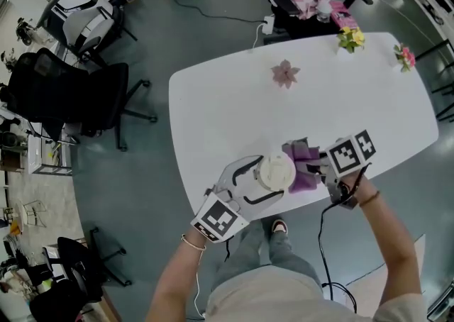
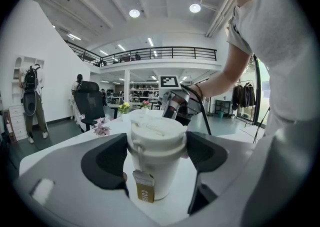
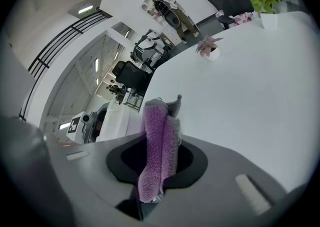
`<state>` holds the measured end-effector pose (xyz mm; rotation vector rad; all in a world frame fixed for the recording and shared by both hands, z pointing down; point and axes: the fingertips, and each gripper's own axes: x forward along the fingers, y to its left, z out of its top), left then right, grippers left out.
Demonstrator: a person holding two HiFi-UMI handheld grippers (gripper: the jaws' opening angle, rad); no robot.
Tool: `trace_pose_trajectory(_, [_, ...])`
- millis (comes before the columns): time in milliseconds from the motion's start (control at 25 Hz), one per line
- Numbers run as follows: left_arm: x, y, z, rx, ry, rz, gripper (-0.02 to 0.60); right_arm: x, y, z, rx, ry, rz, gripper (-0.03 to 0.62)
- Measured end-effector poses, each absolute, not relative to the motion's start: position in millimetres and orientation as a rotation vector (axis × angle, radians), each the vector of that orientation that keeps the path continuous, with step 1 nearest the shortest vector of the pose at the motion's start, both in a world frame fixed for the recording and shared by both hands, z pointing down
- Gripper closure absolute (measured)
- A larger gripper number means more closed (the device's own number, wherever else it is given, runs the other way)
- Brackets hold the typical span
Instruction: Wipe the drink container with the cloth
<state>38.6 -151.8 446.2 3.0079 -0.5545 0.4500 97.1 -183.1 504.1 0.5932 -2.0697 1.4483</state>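
Observation:
A white lidded drink cup [image 1: 275, 173] with a tea tag stands near the front edge of the white table [image 1: 234, 101]. My left gripper [image 1: 261, 184] is shut on the cup [image 2: 154, 157], its dark pads pressing both sides under the lid. My right gripper [image 1: 317, 165] is shut on a purple fleecy cloth [image 1: 303, 167], held just right of the cup and touching its side. In the right gripper view the cloth [image 3: 158, 150] stands folded between the jaws, and the cup [image 3: 114, 122] shows behind at the left.
A pink flower ornament [image 1: 285, 73] sits mid-table. Yellow flowers [image 1: 350, 38] and pink flowers [image 1: 405, 57] stand at the far edge. Black office chairs [image 1: 78, 97] stand on the floor to the left. A cable [image 1: 325, 242] hangs from my right gripper.

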Motion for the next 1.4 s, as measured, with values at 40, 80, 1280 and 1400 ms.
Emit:
trace_pose_trajectory(40, [38.4, -152.0, 446.2, 3.008, -0.555, 0.449, 0.207, 96.8, -183.5, 506.5, 0.594, -2.068, 1.448, 0.53])
trace_pose_trajectory(80, [38.1, -152.2, 446.2, 3.008, -0.556, 0.448, 0.207, 96.3, -184.1, 508.7, 0.595, -2.066, 1.447, 0.53])
trace_pose_trajectory(1280, [38.6, -153.6, 442.8, 3.006, -0.581, 0.384, 0.207, 89.8, -187.2, 593.8, 0.582, -1.991, 1.375, 0.53])
trace_pose_trajectory(1400, [39.2, -154.5, 442.3, 2.996, -0.588, 0.366, 0.207, 89.9, -187.5, 600.3, 0.579, -1.98, 1.381, 0.53])
